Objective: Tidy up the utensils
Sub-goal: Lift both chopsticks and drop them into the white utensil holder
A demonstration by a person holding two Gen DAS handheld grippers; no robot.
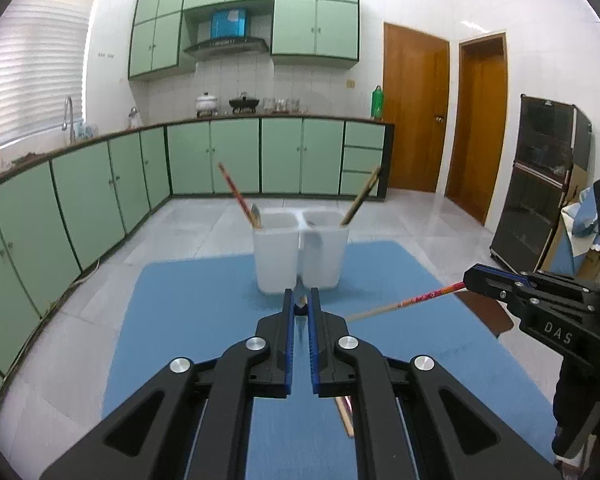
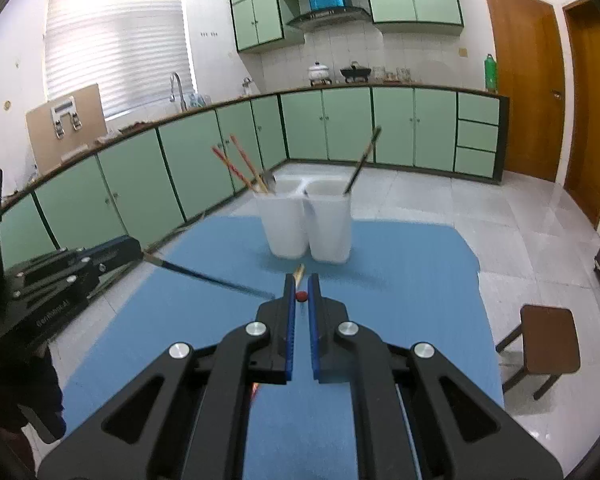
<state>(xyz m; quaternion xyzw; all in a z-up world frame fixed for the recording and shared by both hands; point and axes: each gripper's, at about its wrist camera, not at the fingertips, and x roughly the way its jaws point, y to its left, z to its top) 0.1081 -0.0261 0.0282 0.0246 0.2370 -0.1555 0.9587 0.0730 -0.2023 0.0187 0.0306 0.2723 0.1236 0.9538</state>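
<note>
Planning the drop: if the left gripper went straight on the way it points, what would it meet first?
Likely the white holder on the blue mat, about at its middle divider. The left gripper, shut on a dark chopstick, aims there; depth unclear.

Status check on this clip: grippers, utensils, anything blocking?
Left gripper shut on dark chopstick. Right gripper shut on red chopstick. White holder ahead already holds chopsticks. Path to it looks clear.
</note>
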